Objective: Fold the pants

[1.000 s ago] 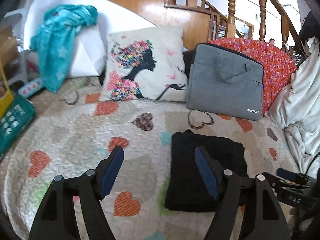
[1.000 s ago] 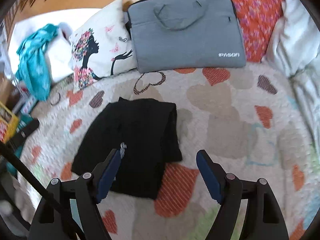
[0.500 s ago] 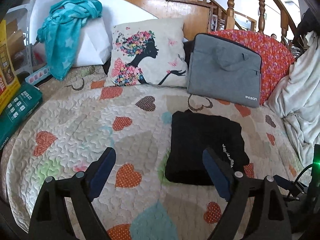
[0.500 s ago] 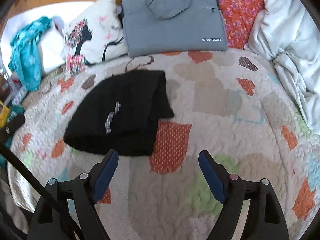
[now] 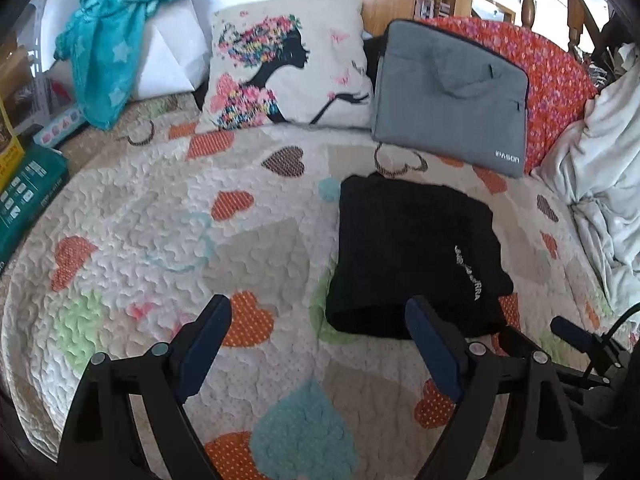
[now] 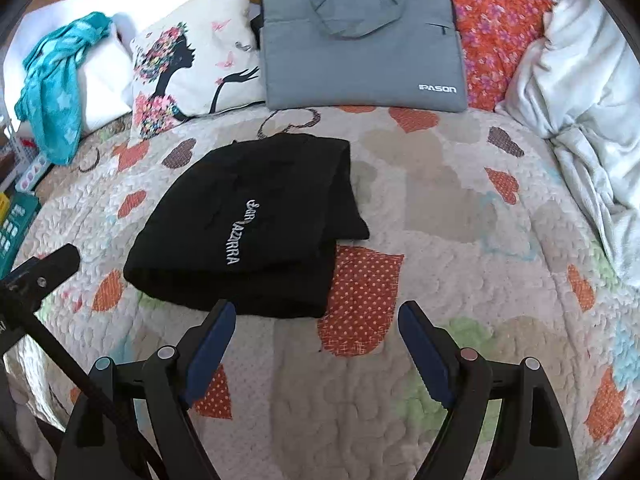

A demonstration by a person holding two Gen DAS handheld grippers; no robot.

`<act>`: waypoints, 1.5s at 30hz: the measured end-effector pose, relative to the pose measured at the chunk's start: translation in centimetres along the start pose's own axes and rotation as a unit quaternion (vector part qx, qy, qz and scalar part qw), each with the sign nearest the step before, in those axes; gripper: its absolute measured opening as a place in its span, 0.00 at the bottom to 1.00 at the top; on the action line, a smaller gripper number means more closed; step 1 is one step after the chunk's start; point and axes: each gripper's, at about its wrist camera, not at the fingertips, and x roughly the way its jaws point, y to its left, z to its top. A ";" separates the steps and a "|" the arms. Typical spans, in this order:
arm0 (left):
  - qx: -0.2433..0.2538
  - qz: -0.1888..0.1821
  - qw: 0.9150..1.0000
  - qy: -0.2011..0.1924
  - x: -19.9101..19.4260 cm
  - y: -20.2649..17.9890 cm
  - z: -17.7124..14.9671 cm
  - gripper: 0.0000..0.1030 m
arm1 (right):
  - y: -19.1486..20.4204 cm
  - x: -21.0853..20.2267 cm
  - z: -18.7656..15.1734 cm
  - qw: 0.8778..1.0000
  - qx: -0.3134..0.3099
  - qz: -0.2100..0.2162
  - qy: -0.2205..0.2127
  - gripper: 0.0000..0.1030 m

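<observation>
The black pants (image 5: pixel 412 256) lie folded into a compact rectangle on the heart-patterned quilt (image 5: pixel 240 248), with white lettering on top. They also show in the right wrist view (image 6: pixel 256 224). My left gripper (image 5: pixel 318 312) is open and empty, above the quilt just left of and before the pants. My right gripper (image 6: pixel 316 320) is open and empty, just before the near edge of the pants. Neither gripper touches the cloth.
A grey laptop bag (image 6: pixel 360 44), a printed cushion (image 5: pixel 288 72) and an orange floral pillow (image 6: pixel 500 20) stand at the back. A teal blanket (image 5: pixel 116 40) lies back left. White bedding (image 6: pixel 588 120) is bunched at the right. Boxes (image 5: pixel 24 184) sit at the left edge.
Both grippers have drawn back and up from the folded pants, so more quilt shows before them. The pants lie still, and their white lettering has come into view.
</observation>
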 end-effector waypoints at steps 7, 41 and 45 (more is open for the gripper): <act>-0.012 -0.018 0.999 0.032 1.2 -0.1 -0.2 0.85 | -0.3 0.3 -0.1 1.000 -0.001 -0.006 0.014 0.86; -0.009 -0.008 1.000 0.013 0.2 -0.3 -0.1 0.85 | -0.1 1.1 -0.7 0.999 0.000 -0.005 0.033 0.88; -0.009 -0.009 1.000 0.014 0.3 -0.2 -0.2 0.85 | -0.1 1.2 -0.7 0.999 -0.001 -0.005 0.034 0.88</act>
